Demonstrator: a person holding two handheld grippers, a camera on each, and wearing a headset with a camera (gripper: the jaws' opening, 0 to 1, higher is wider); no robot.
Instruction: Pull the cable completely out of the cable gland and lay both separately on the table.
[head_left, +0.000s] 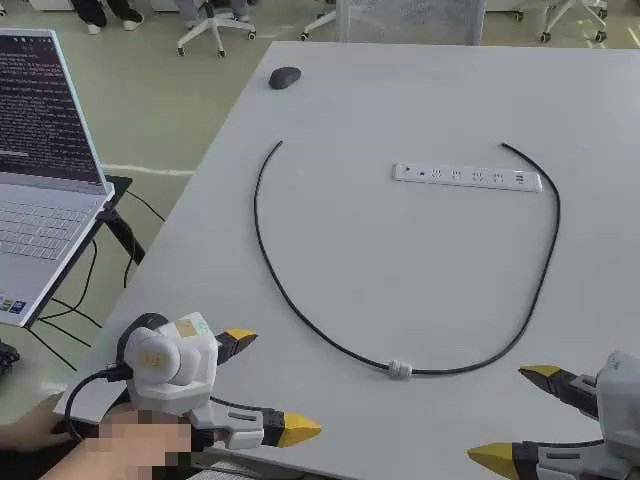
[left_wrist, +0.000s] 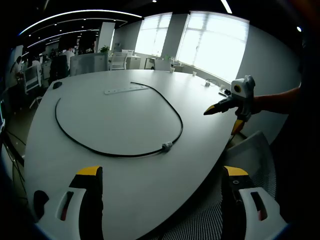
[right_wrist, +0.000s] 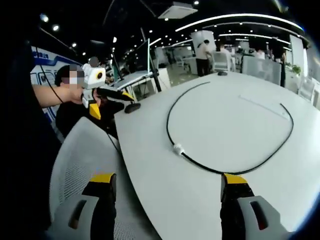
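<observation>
A large white surface (head_left: 400, 280) is seen in the head view, with an open laptop (head_left: 40, 180) raised on a stand just off its left edge. A long black cable (head_left: 262, 240) is laid on the surface in a wide U, its 2 ends pointing away from the person and its curve lying nearest the near edge. A white power strip (head_left: 467, 177) is placed inside the U, near the cable's right arm and apart from it.

The left claw (head_left: 283, 382) is held over the near left corner of the surface, its 2 yellow-tipped jaws spread wide apart with nothing between them. The right claw (head_left: 498, 413) is held at the near right edge, likewise open and empty. Neither claw is touching the cable.

A dark mouse (head_left: 285, 77) is set at the far left of the surface, well apart from the cable.

The small white cable gland (head_left: 399, 369) is found at the bottom of the U, threaded on the cable and resting on the surface between the 2 claws, somewhat closer to the right one.
</observation>
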